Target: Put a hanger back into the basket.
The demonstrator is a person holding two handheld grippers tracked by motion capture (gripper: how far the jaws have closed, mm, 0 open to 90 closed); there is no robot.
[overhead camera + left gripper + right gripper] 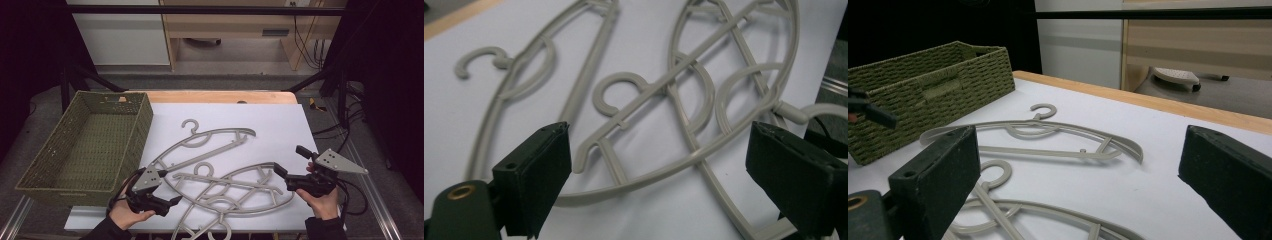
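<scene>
So there's a loose pile of grey plastic hangers [220, 185] on the white sheet [280, 125] covering the table, and they're lying flat and overlapping. The far hanger [210, 142] sits a bit apart toward the back with its hook pointing away, while the nearer ones are crossed over each other, hooks and bars tangled, one hook poking off the front edge of the sheet. My read is that they're meant to go into the green woven basket [45, 165], which is parked just left of the sheet, touching or nearly touching its edge, so it's an easy swing over from the pile. Basket looks empty as far as I can see, nothing but the weave on the bottom. Left gripper [167, 186] is hanging right at the left end of the pile, jaws spread wide, nothing between them; in the left gripper view the crossed bars lie straight ahead between the two black pads [536, 175], so it seems lined up to close on a hanger's shoulder or bar. Right gripper [290, 161] is at the right end of the nearer hangers, also wide open and holding nothing, low over the sheet. With the tangle, I'd guess one side has to pin the pile while the other lifts.
</scene>
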